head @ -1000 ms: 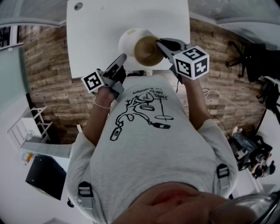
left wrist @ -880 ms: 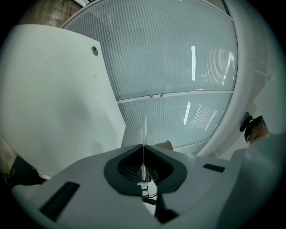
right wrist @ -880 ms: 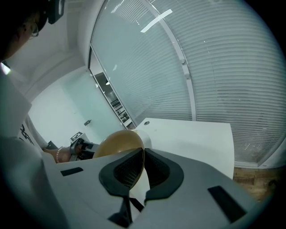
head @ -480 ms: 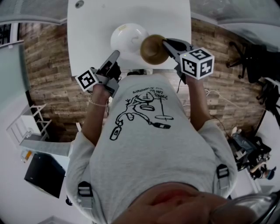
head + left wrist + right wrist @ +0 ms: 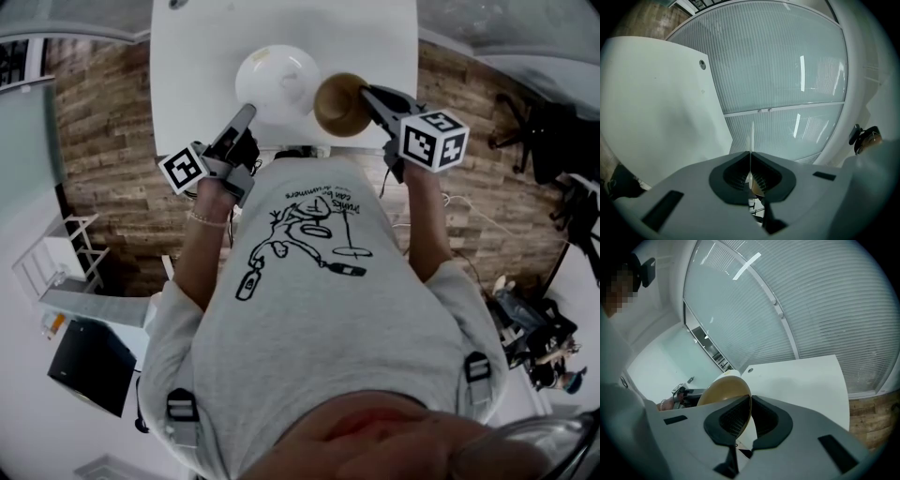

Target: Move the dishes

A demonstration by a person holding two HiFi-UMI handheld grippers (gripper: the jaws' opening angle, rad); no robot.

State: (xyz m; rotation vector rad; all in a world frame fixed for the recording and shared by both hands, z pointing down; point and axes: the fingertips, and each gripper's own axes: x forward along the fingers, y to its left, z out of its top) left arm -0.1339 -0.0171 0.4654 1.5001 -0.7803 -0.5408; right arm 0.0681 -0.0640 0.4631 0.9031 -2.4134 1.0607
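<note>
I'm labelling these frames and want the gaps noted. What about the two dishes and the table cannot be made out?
Head view: whether the white dish and brown bowl touch the table or hang above it; the top-down angle hides the gap.
Left gripper view: the white dish's face; it shows only edge-on.
Head view: the table's far end, cut off by the top edge.

Probably office: ribbed glass partitions (image 5: 787,70), white table (image 5: 375,37), swivel chairs (image 5: 548,131), wood-plank floor (image 5: 103,141).
</note>
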